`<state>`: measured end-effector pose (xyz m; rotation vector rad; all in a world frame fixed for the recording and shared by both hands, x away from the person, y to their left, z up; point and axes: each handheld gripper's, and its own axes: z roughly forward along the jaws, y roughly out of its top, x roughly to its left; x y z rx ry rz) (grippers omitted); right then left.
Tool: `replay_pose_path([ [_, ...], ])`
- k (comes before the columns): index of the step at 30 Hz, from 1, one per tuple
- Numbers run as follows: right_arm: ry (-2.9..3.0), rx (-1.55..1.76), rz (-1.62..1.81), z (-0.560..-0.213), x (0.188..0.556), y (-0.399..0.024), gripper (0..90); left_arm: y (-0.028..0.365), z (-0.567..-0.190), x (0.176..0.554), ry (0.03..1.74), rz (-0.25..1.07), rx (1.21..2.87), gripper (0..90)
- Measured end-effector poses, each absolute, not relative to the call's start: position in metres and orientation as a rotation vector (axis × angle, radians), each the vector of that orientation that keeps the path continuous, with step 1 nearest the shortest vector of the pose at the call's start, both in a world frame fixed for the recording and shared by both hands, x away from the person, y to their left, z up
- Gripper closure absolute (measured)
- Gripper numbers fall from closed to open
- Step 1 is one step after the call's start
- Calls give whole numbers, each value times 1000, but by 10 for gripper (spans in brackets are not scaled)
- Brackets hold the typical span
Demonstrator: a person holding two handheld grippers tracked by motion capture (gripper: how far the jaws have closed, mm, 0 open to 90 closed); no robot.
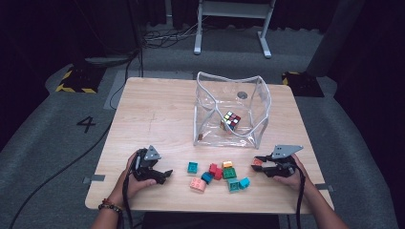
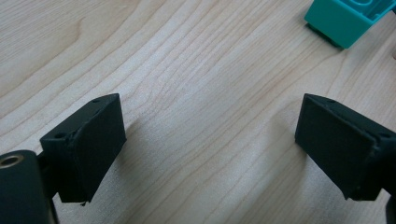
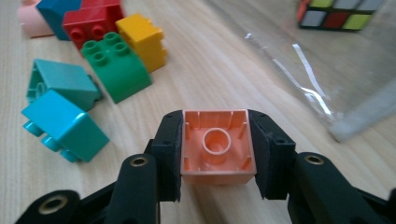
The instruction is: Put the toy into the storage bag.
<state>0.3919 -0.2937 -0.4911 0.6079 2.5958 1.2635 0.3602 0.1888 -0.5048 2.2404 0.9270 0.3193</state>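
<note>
Clamping the orange brick [image 3: 217, 147] by its two flat side walls, our right gripper [image 3: 217, 154] has it pinched squarely between both pads, hollow underside facing the camera, low over the table [image 1: 157, 114] just right of the loose pile. We judge it light, rigid and smooth, so the flat sides are the safest hold; it could slip if tilted. Beside it we count eight loose bricks: three teal, two red, one green [image 3: 116, 65], one yellow [image 3: 142, 39], one pink. One puzzle cube [image 1: 231, 120] sits inside one clear bag [image 1: 260, 114]. Our left gripper [image 2: 210, 149] rests wide open and empty.
</note>
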Motion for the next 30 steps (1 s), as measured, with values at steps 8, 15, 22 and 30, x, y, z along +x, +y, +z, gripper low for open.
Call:
replay_pose_path([
  [8,2470,716,1315,-477,394,-318,591,189,-505,360,925,324,2239,87],
  [15,2375,786,1344,-458,402,-333,592,189,-505,360,923,322,2241,87],
  [22,2294,803,1316,-430,414,-341,592,189,-505,360,925,319,2241,87],
  [30,2235,778,1248,-395,439,-342,592,189,-505,360,925,323,2241,87],
])
